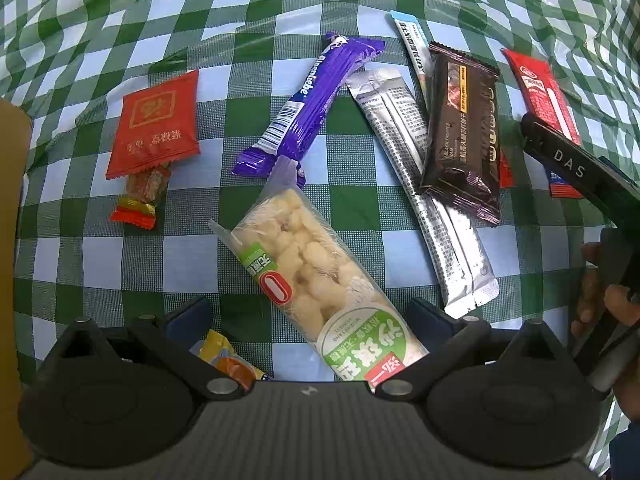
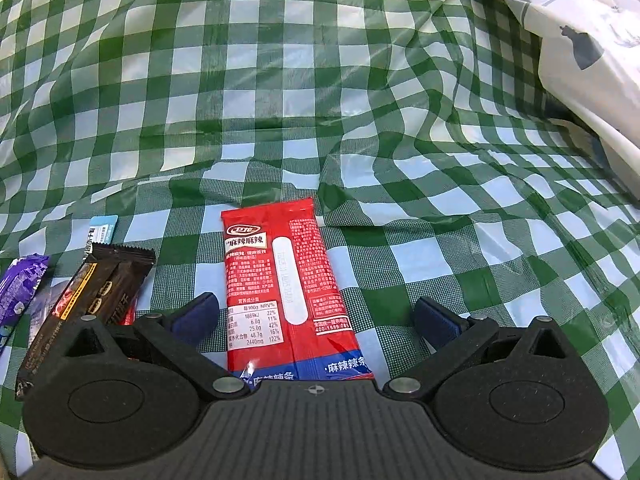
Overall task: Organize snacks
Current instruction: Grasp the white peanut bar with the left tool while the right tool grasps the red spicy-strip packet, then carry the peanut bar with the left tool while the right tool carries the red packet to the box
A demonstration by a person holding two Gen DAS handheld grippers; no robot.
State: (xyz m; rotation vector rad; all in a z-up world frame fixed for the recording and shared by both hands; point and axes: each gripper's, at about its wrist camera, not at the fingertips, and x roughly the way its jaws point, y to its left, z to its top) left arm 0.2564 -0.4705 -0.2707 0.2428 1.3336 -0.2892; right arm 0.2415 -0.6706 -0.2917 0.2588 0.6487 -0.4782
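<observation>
snacks (image 1: 320, 272) on checked cloth (image 1: 240, 20), both grippers' fingers (image 2: 200, 316) spread wide, holding nothing

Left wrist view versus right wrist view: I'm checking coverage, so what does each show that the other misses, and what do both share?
Left only: the puffed snack between the open left claw, a red packet, a small candy, a silver sachet.
Right only: a white bag at the right.
Both: the checked cloth, red strip pack, dark bar, purple bar.
</observation>
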